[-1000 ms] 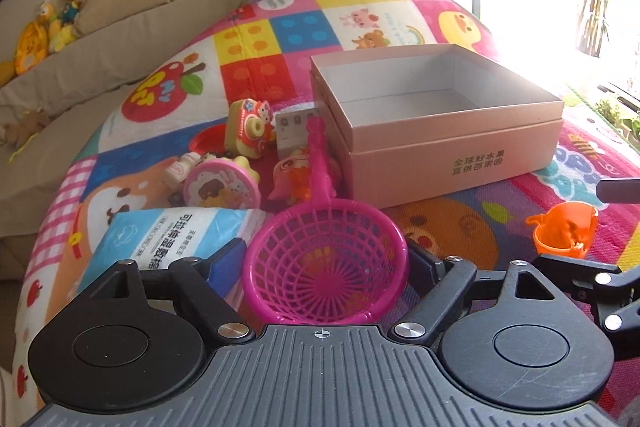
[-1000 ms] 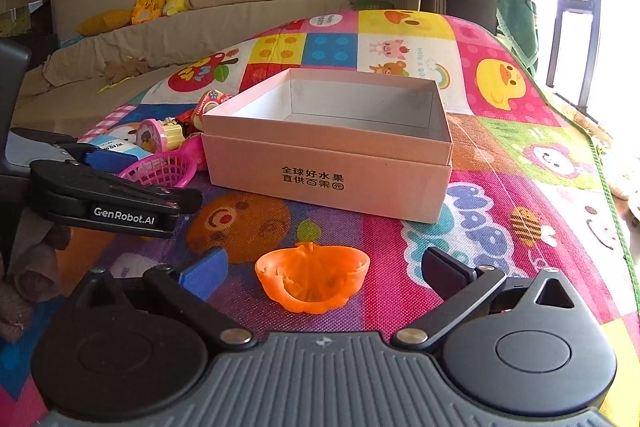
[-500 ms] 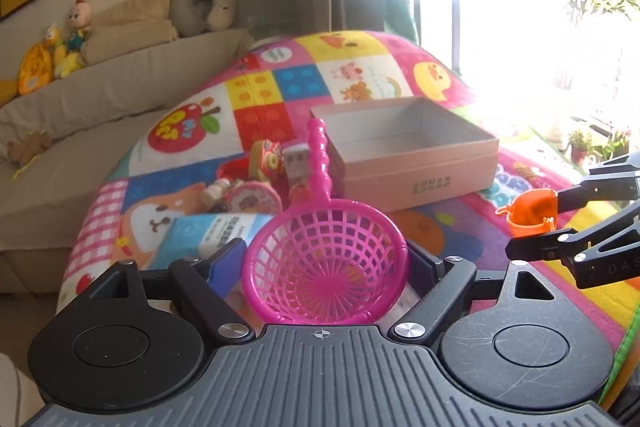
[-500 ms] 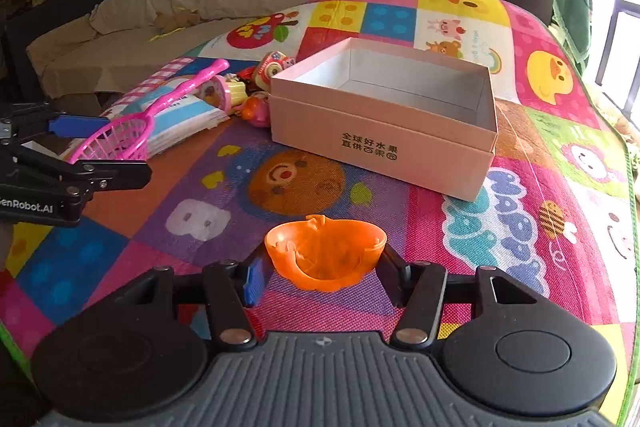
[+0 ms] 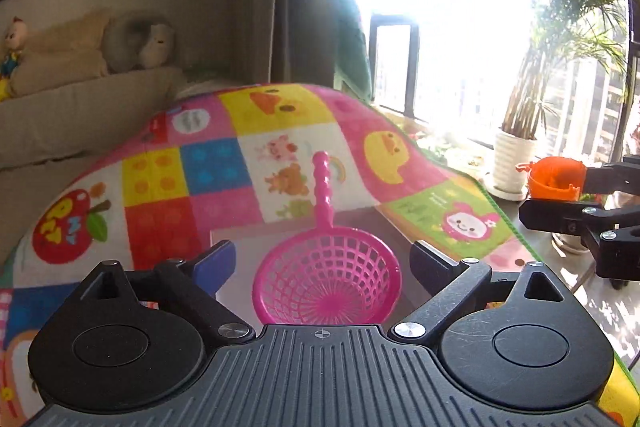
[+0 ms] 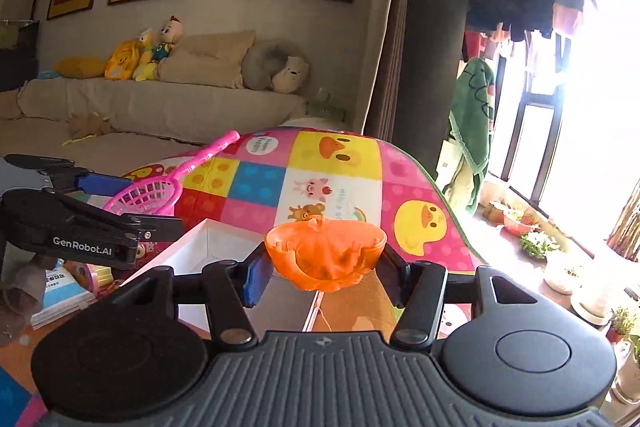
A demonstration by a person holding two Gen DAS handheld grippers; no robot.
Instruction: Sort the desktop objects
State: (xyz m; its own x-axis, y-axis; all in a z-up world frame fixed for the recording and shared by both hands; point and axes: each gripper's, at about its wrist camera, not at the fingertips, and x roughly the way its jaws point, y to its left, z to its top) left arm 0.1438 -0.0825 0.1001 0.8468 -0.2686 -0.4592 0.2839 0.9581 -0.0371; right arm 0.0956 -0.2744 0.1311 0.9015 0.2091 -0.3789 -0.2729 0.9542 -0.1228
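Note:
A pink net scoop (image 5: 326,275) hangs between the fingers of my left gripper (image 5: 323,263), handle pointing away. The jaws are opening, with a gap showing on each side of the net's rim. Right below it lies the open pale pink box (image 5: 236,243), blurred. My right gripper (image 6: 326,267) is shut on an orange pumpkin-shaped cup (image 6: 325,251), held above the box's near corner (image 6: 208,239). In the left wrist view that cup (image 5: 554,179) and gripper show at the right edge. In the right wrist view the left gripper (image 6: 116,205) and net (image 6: 148,193) sit at the left.
A colourful play mat (image 6: 340,183) covers the surface. Small toys (image 6: 86,273) and a blue-and-white pack (image 6: 56,287) lie left of the box. A sofa with plush toys (image 6: 152,51) stands behind. Potted plants (image 5: 514,159) line the window at the right.
Both grippers rose from the mat and moved over the box. The right one closed on the orange cup and lifted it. The left jaws have spread away from the net's rim.

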